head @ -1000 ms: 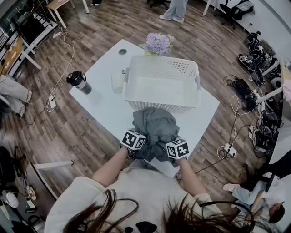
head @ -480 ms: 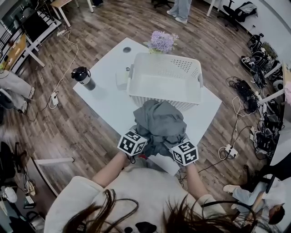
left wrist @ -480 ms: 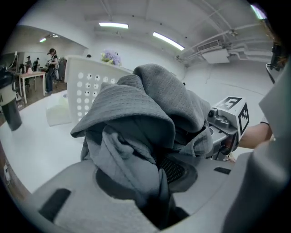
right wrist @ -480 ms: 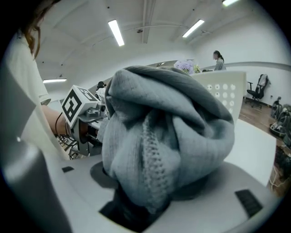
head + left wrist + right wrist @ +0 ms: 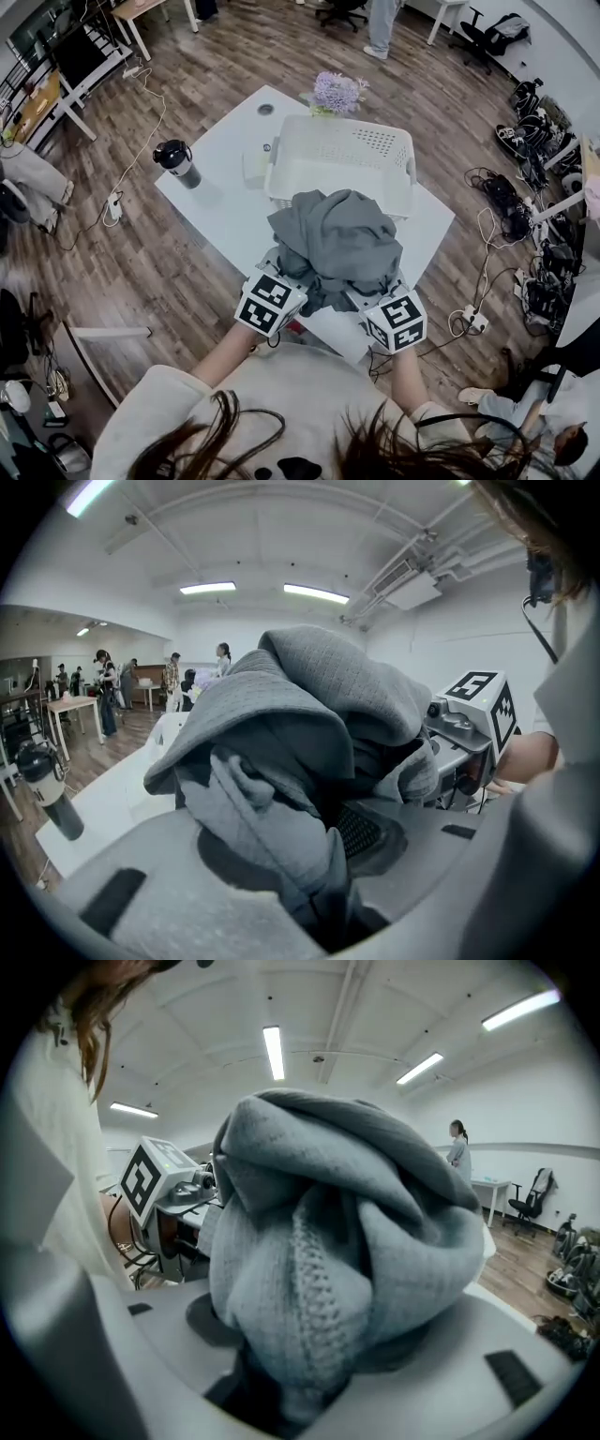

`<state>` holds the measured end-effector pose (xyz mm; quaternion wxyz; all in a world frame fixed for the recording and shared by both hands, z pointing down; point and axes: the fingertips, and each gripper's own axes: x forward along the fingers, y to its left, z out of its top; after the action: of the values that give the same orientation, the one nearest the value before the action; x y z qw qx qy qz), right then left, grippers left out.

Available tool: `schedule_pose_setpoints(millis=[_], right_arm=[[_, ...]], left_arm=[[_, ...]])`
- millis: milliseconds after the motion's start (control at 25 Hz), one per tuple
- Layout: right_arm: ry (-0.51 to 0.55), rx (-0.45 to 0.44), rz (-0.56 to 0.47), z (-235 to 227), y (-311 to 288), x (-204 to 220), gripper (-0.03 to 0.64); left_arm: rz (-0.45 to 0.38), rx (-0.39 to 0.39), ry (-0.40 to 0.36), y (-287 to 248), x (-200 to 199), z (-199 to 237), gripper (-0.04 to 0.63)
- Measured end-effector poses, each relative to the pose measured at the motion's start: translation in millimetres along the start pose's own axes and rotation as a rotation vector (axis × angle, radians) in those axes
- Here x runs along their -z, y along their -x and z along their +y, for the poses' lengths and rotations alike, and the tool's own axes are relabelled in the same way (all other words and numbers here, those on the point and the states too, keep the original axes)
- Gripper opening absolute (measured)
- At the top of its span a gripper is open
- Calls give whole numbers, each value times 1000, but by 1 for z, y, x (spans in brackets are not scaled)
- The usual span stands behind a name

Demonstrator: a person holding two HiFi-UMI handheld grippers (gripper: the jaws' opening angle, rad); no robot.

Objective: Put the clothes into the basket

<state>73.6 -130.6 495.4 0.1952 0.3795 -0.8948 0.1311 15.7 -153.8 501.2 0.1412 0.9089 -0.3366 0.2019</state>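
Note:
A crumpled bundle of grey clothes (image 5: 337, 246) hangs above the white table (image 5: 223, 217), just in front of the near rim of the white basket (image 5: 375, 141). My left gripper (image 5: 287, 278) is shut on the bundle's left side and my right gripper (image 5: 373, 291) on its right side. In the left gripper view, folds of the grey clothes (image 5: 300, 724) are pinched between the jaws, and the right gripper's marker cube (image 5: 478, 710) shows beyond. In the right gripper view the knit clothes (image 5: 347, 1241) fill the jaws and hide the fingertips. The basket looks empty.
On the table's left part stand a black flask (image 5: 176, 161) and a small white box (image 5: 253, 167). Purple flowers (image 5: 336, 92) sit behind the basket. Cables and a power strip (image 5: 469, 319) lie on the wood floor to the right. People stand at the far end.
Both grippers have risen together with the grey bundle, lifting it off the table. It now appears larger and overlaps the basket's near rim in the head view.

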Motion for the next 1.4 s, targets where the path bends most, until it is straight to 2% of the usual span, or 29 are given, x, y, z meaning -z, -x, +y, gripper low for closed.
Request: schedule_pose_setpoints(millis=[280,480,680,1080,1240,1400], right_arm=[[84,46,-97,-2,26,-55,282],[126,71,-141,-9,35,-84,282],[159,89,-171,-20,31,-110,282],[262,143,-256,-65,20,-187,282],[281,160,-257,-84,8,-200,282],[273,174,-240,-102,-13,-198,282]], left_arm=[[-121,-39,-93,23,-60,-7,150],[-171,-54,-149,28,-91,-5,150],[-208,-73,-177,29,-118,8,150],[-330,-136,-256,17,-200,44,150],[-355,-158,-261,4,-214,61,150],[-355,-170,-249,-16,-212,80,150]])
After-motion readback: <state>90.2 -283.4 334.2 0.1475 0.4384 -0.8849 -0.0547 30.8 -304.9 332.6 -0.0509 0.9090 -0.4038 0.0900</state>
